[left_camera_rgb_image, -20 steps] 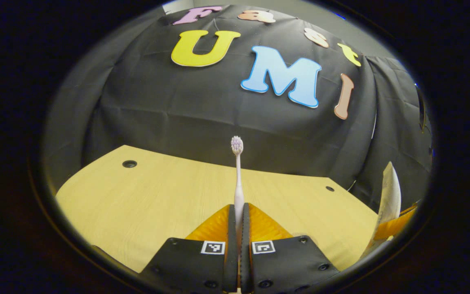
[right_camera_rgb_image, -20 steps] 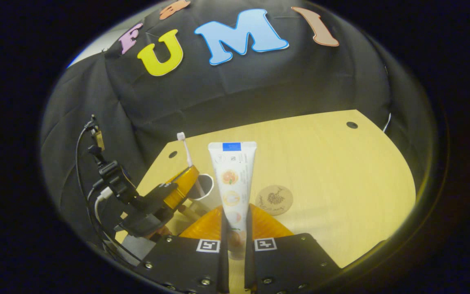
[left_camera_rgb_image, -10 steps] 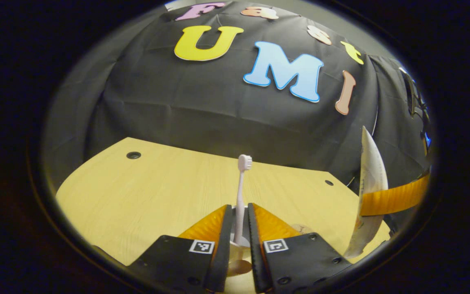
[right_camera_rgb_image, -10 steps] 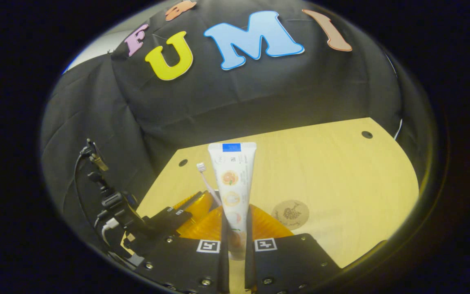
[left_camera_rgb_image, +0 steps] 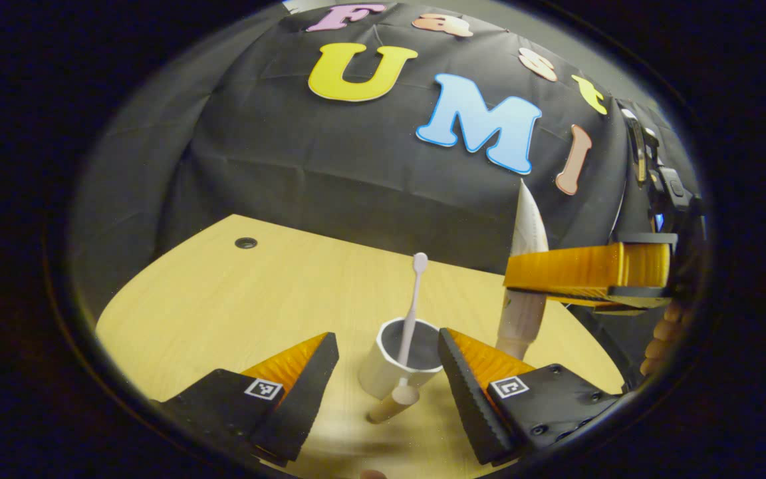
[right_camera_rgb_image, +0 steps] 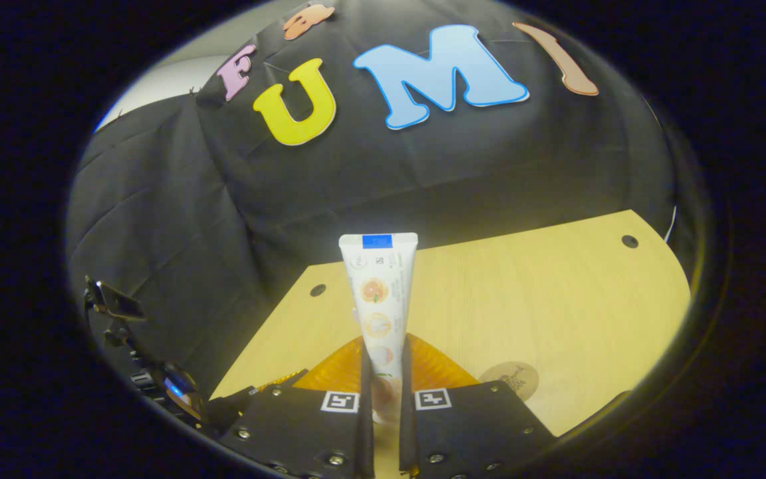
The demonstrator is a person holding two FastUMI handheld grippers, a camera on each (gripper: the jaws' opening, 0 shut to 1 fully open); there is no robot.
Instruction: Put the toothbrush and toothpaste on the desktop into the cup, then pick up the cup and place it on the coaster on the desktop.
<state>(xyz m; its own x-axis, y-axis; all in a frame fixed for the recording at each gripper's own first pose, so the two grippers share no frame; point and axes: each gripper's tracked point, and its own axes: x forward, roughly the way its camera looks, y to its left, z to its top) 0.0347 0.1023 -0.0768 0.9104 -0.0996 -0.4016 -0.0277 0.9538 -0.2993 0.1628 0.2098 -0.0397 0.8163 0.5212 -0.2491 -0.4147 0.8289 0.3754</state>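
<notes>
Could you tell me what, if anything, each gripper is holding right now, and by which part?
The right gripper clamps the toothpaste near its cap end. The left gripper is open, holding nothing; the toothbrush stands in the cup.

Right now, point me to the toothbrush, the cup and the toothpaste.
toothbrush (left_camera_rgb_image: 413, 303), left gripper view, on the stem above the cup rim.
cup (left_camera_rgb_image: 378, 370), left gripper view, on the white outer wall.
toothpaste (right_camera_rgb_image: 379, 293), right gripper view, on the printed front of the tube.

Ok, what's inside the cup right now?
The toothbrush stands in the cup, head up, leaning on the rim. Its lower end is hidden by the cup wall. The toothpaste is outside, clamped in the right gripper; the left gripper is open.
</notes>
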